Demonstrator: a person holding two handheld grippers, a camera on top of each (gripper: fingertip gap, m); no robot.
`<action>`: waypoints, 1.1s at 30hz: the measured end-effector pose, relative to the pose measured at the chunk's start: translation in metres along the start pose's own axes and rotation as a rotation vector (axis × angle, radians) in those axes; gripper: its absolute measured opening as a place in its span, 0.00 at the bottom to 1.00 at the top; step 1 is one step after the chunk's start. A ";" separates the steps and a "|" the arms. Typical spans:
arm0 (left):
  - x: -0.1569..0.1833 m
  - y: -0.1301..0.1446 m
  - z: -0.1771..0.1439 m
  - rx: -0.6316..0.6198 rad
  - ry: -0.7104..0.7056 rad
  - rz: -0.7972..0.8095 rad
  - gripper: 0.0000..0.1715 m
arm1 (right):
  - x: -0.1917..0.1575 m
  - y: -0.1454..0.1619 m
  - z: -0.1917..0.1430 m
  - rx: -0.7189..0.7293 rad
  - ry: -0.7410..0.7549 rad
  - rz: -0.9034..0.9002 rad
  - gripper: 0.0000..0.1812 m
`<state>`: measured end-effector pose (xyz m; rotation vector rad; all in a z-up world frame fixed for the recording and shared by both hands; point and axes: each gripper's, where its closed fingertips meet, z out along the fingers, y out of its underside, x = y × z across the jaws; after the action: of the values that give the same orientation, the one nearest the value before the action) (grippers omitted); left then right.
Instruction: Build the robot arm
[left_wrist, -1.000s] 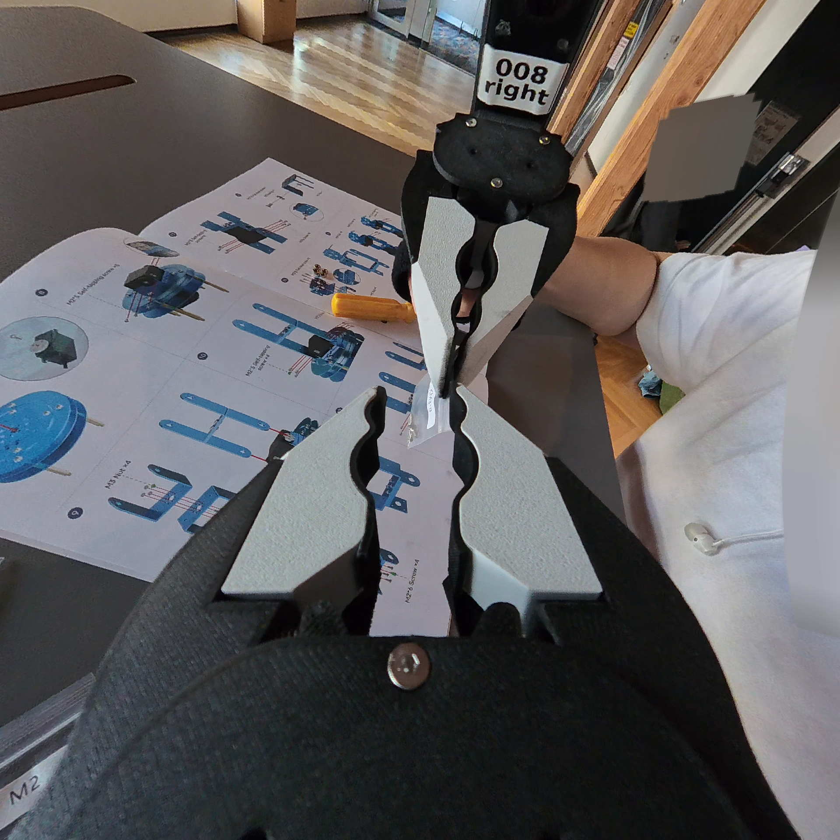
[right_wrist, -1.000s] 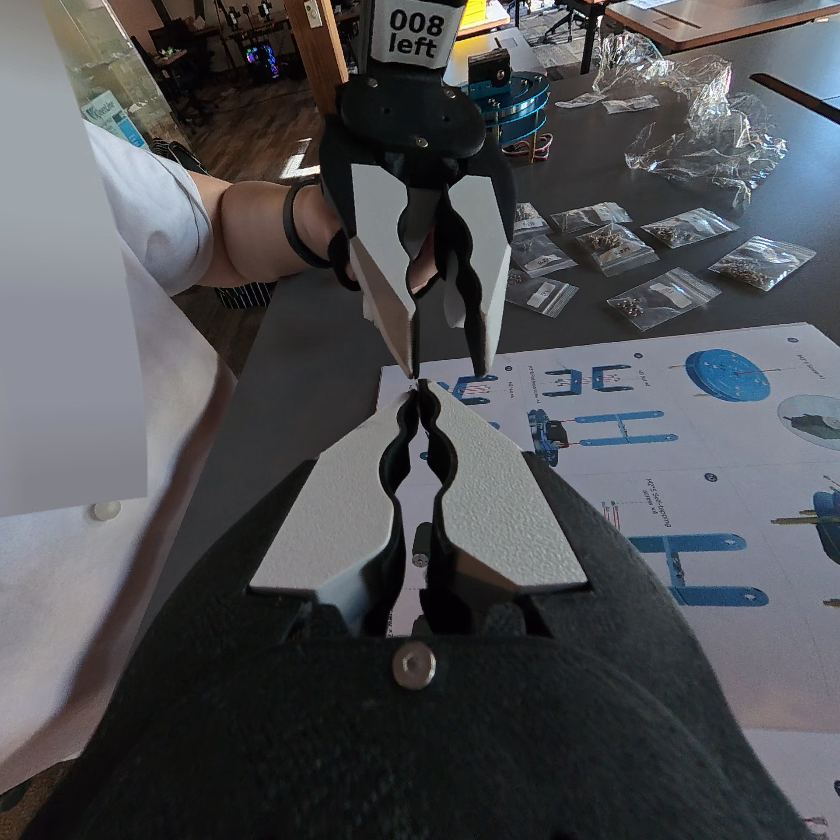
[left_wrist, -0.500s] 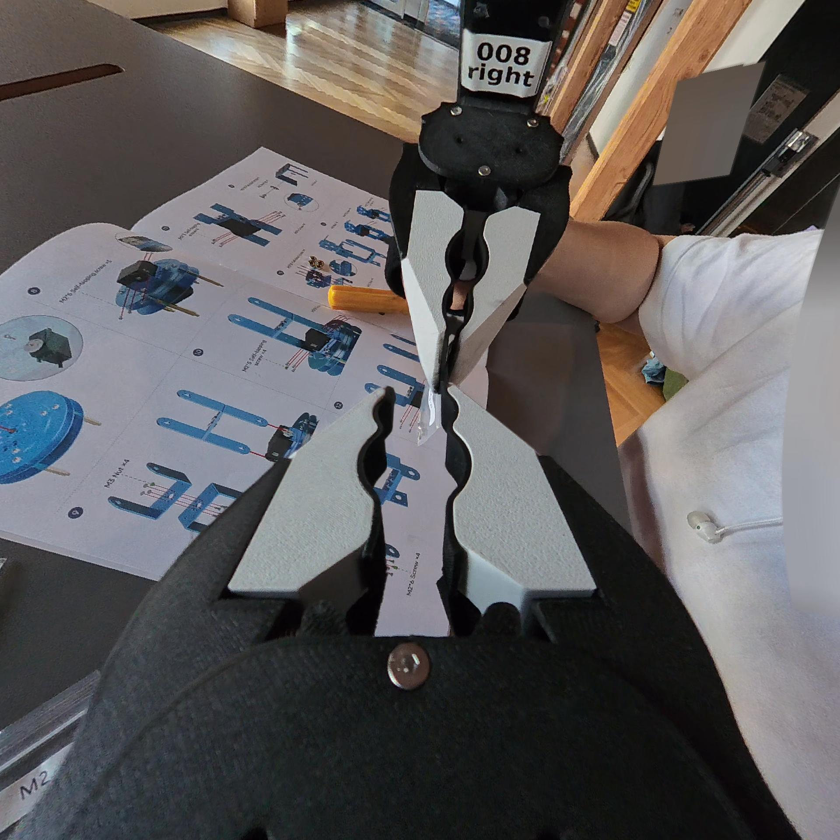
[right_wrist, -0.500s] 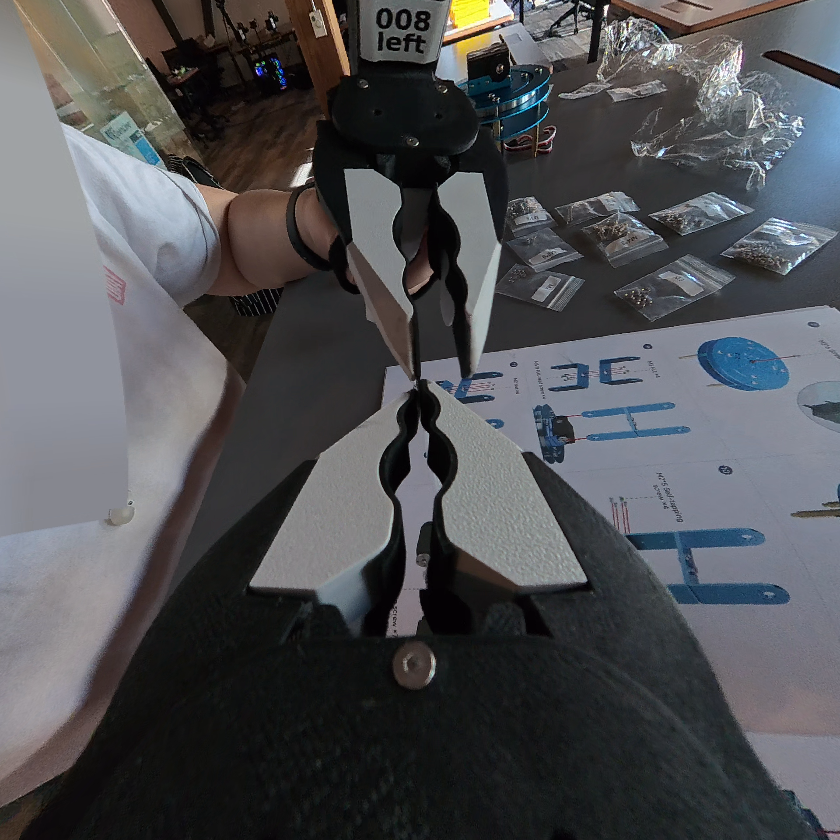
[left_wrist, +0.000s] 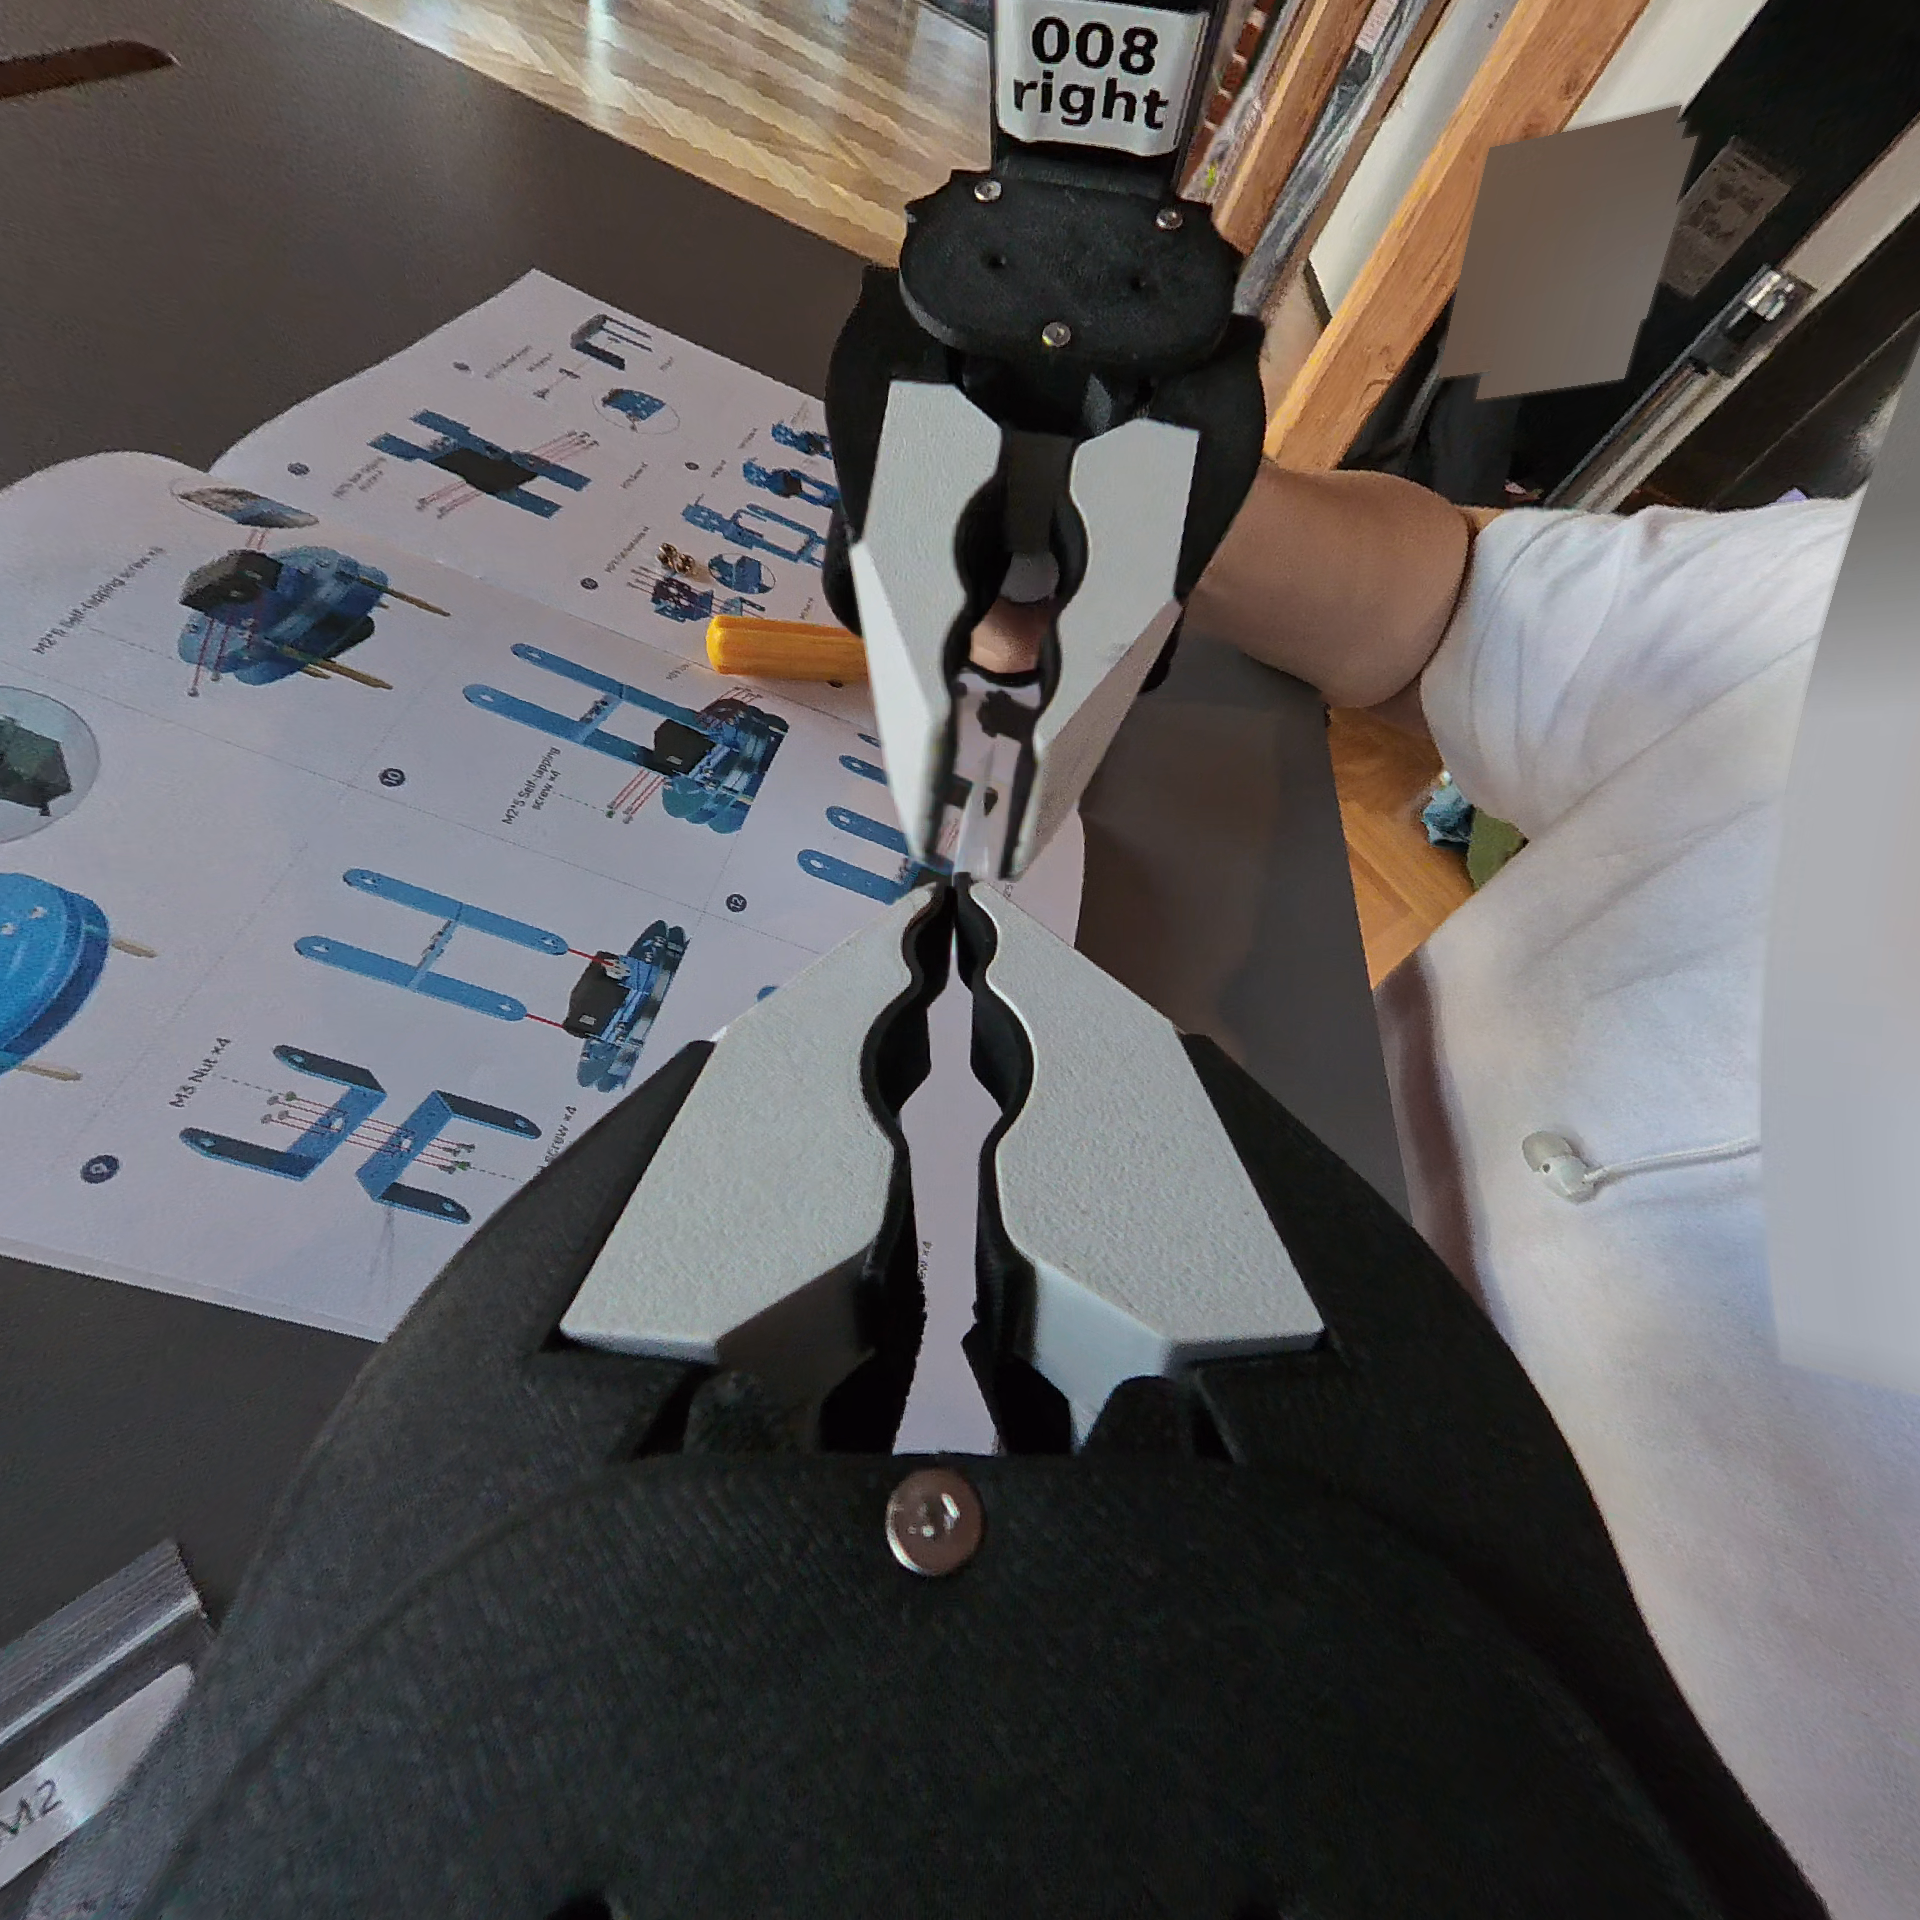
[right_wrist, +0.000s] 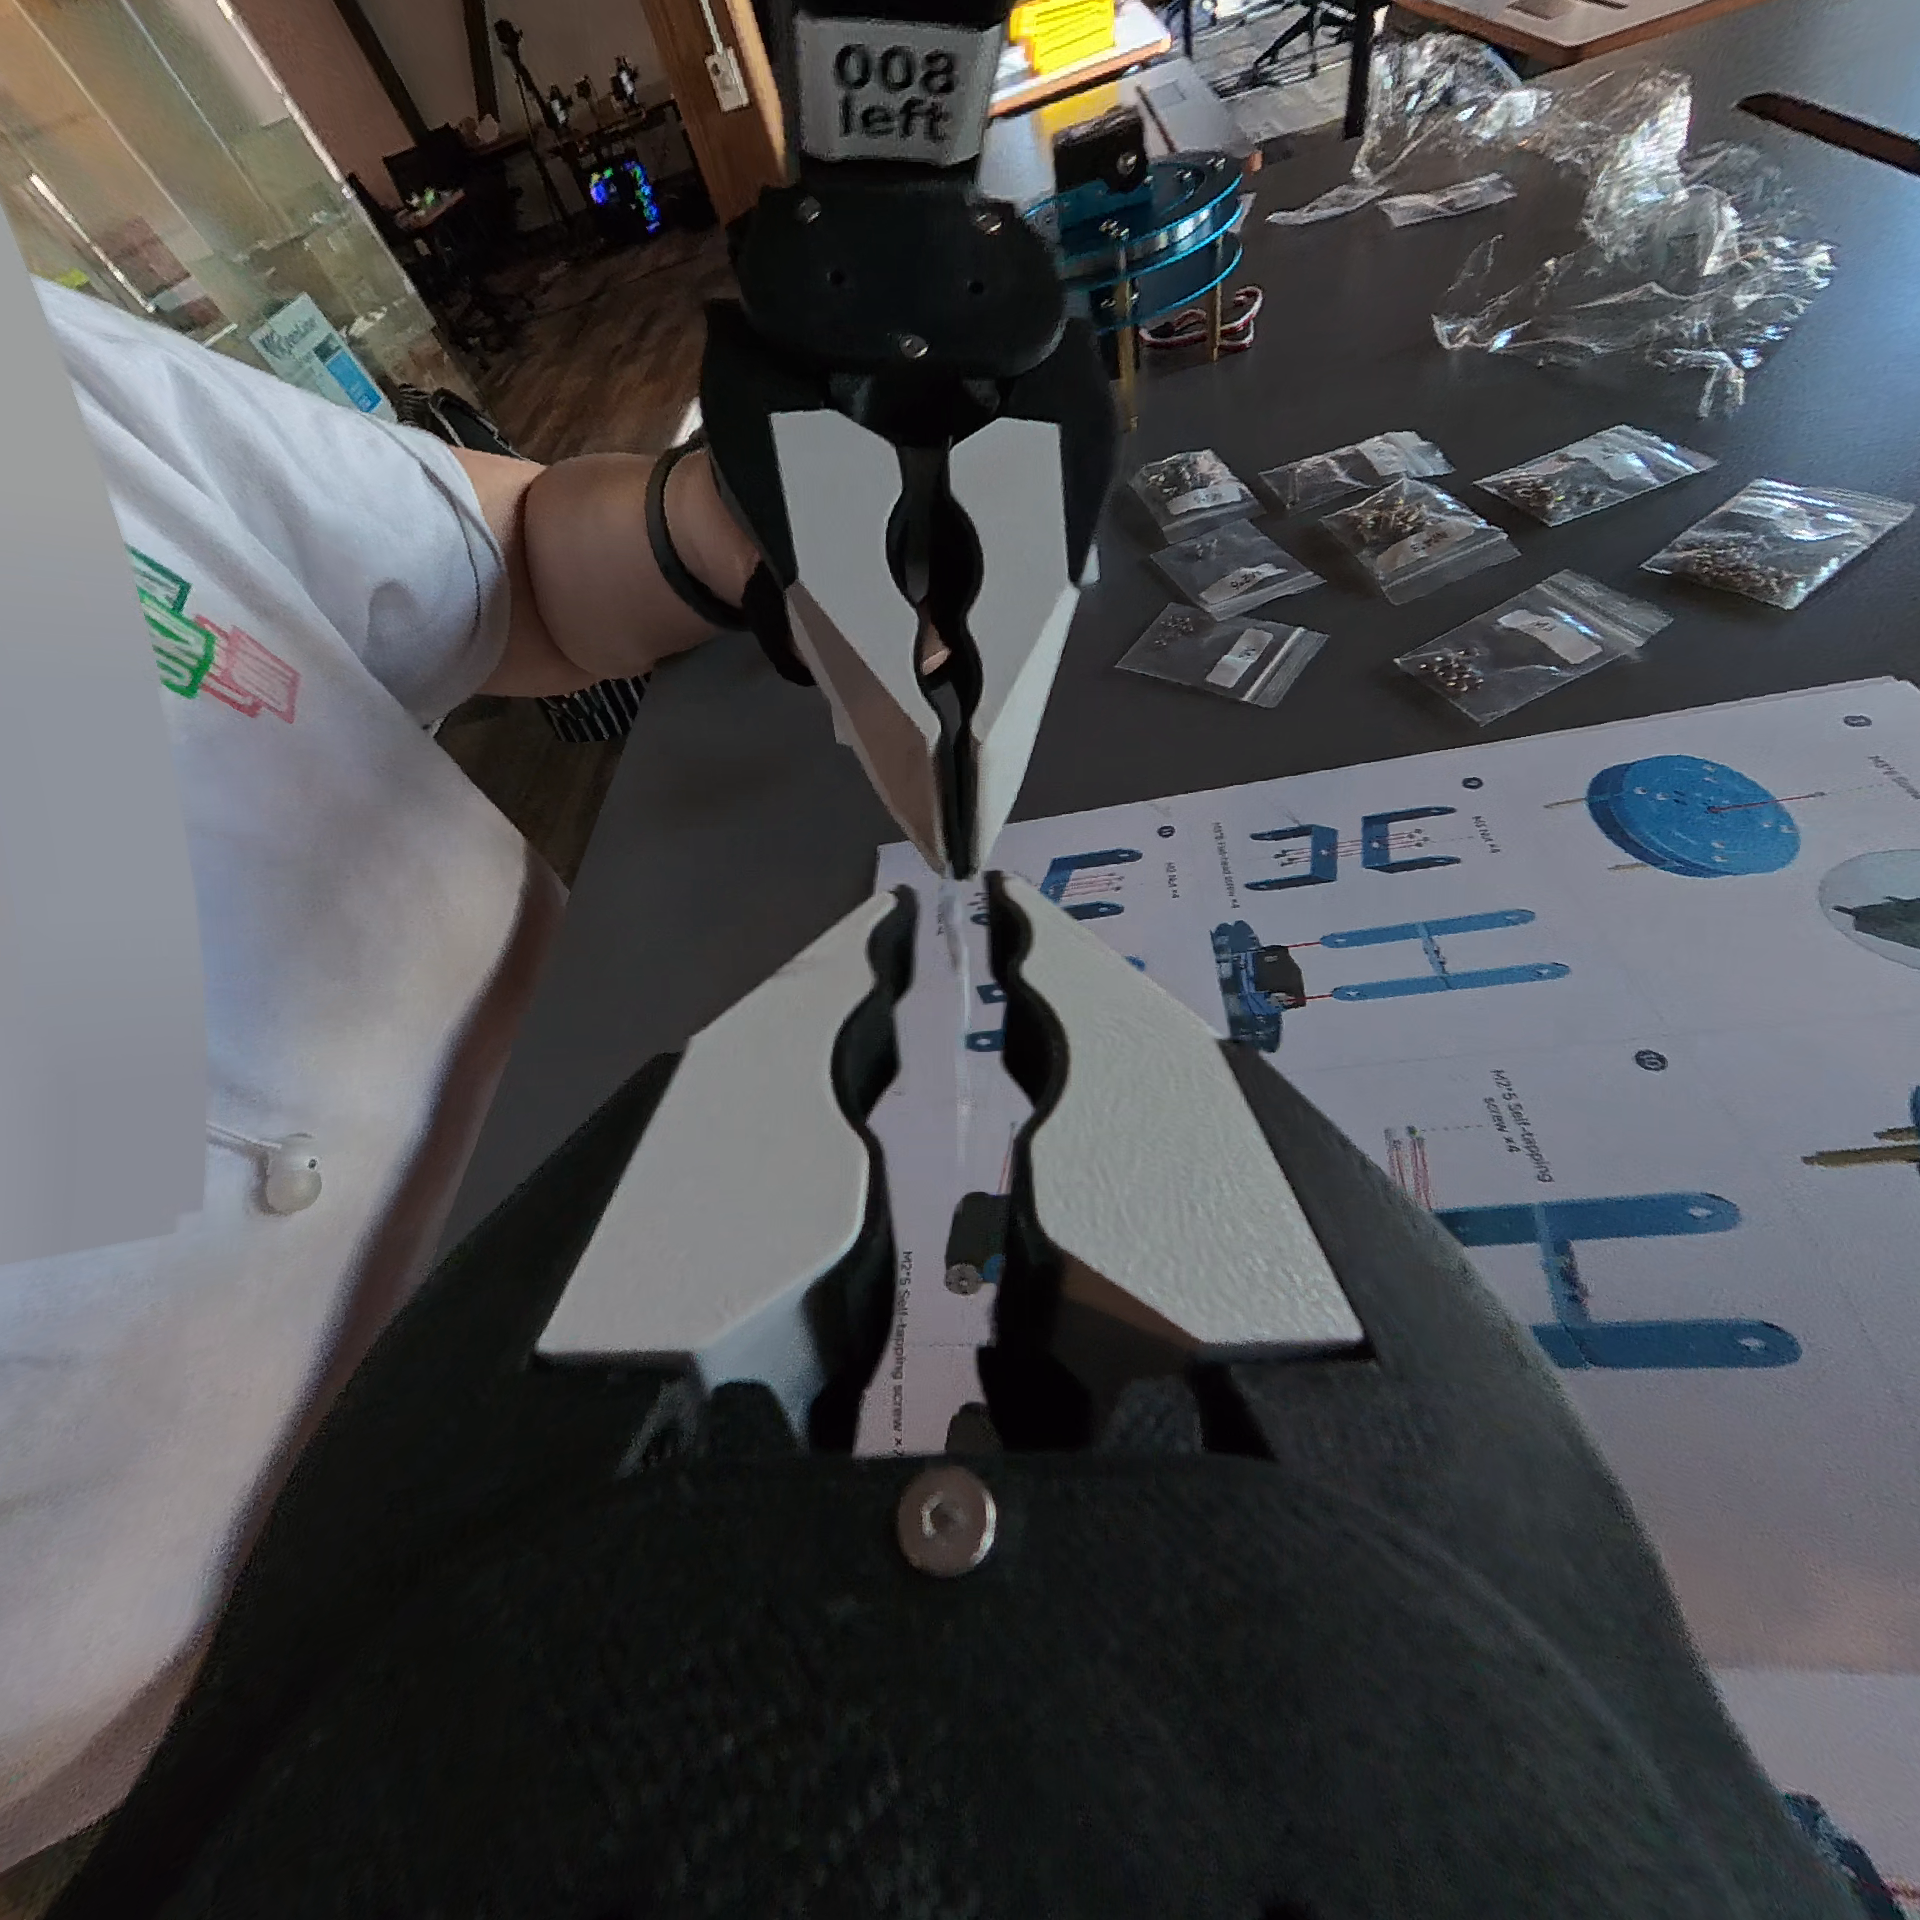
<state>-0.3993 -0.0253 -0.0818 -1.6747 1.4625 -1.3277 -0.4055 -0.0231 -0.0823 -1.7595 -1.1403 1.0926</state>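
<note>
Both tools meet tip to tip above the near edge of the instruction sheet (left_wrist: 312, 831), which lies flat on the dark worktop (left_wrist: 208, 260).

Left tool (left_wrist: 954, 909): jaws closed at the tips, pinching the end of a small clear bag (right_wrist: 954, 935). The grip is at the very tips only; the wavy gap further back stays empty.

Right tool (right_wrist: 951, 891): jaws narrow but parted. The bag runs edge-on down the gap between them. No contact with either finger can be made out, so the left tool alone seems to carry it.

Bag position: in the air, off the sheet, reaching from the left tool's tips into the right tool's gap. Edge-on presentation likely explains why it reads as a thin strip in the right wrist view.

A small dark cylinder (right_wrist: 975, 1242) shows deep in the right tool's gap. Cannot tell whether it sits inside the bag or lies beneath it.

Surroundings:
- Orange handle (left_wrist: 779, 649) lying on the sheet behind the right tool.
- Several small bags of hardware (right_wrist: 1413, 540) spread on the worktop beyond the sheet, well apart from the tools.
- Crumpled clear wrap (right_wrist: 1621, 260) and a blue round assembly (right_wrist: 1143, 229) farther back.
</note>
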 end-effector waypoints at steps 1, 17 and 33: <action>-0.001 -0.002 -0.001 0.015 -0.015 0.004 0.00 | 0.004 -0.004 -0.003 0.018 0.013 0.015 0.11; -0.003 0.014 0.006 -0.091 -0.042 -0.079 0.00 | -0.001 0.014 0.006 -0.276 0.422 -1.030 0.04; -0.005 0.016 0.009 -0.069 -0.021 -0.199 0.00 | 0.000 0.016 0.006 -0.398 0.511 -1.124 0.00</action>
<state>-0.3975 -0.0267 -0.1005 -1.9149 1.3729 -1.3709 -0.4062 -0.0271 -0.0984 -1.1765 -1.7023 -0.2517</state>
